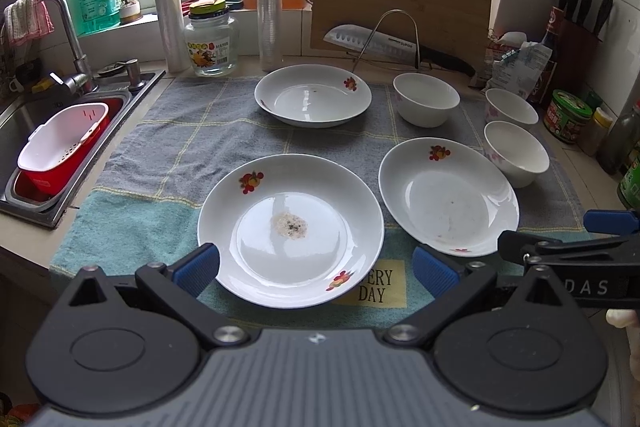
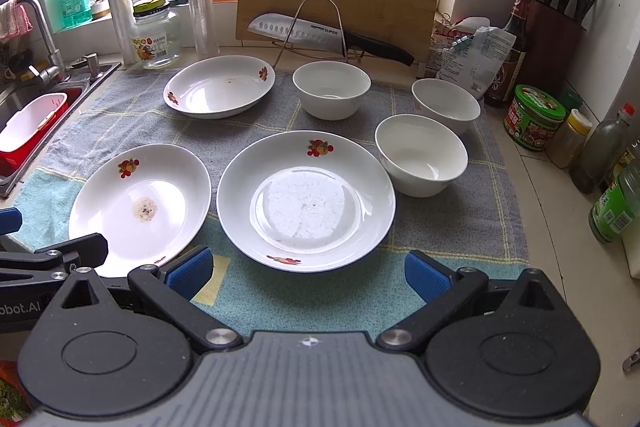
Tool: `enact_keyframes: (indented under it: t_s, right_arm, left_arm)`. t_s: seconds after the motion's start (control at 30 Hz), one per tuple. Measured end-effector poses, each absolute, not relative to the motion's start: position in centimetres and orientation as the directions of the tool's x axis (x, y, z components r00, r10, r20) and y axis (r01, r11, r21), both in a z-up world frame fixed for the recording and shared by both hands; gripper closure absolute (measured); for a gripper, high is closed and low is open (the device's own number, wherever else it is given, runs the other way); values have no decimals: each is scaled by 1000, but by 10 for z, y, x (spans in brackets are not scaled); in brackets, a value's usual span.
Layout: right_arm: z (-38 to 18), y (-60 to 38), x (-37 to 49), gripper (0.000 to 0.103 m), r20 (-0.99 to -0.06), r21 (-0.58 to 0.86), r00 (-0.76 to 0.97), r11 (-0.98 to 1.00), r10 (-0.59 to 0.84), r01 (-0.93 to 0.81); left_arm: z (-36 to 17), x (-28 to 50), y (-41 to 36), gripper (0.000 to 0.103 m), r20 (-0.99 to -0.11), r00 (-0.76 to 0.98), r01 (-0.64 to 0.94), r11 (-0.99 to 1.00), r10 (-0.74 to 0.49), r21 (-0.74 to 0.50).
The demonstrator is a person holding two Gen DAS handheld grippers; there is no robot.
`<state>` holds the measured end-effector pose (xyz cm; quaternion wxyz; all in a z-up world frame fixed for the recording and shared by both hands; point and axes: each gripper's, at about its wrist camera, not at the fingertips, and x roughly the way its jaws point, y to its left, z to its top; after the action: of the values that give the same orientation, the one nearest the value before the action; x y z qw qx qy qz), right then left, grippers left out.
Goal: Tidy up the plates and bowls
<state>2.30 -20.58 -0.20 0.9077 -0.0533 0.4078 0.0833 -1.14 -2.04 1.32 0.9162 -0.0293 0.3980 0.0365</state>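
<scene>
Plates and bowls spread over a checked towel (image 2: 460, 227) on the counter: near-left plate (image 1: 291, 231) with a crusted spot at its centre, near-right plate (image 2: 306, 199) just beside it, far plate (image 2: 219, 85) toward the window. Three white bowls (image 2: 331, 89) (image 2: 445, 103) (image 2: 421, 153) grouped at right, apart from each other. Left gripper (image 1: 316, 267) spread wide and empty around the near-left plate's near rim; right gripper (image 2: 308, 269) likewise wide, empty, before the near-right plate
</scene>
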Motion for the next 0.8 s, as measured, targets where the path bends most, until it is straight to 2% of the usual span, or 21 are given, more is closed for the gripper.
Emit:
enact_keyframes:
  t_s: [0.37,0.8]
  right_arm:
    - [-25,-200,35,0,-750,3,619,937,233,-350]
    - [-62,-170,44,0,-788,86,466,822,401,-562]
  left_arm:
    - [6,-18,-2,1,-732,676,-167,985,89,-35]
    - [9,-32,17,1,-744,629,-325,946,226,12]
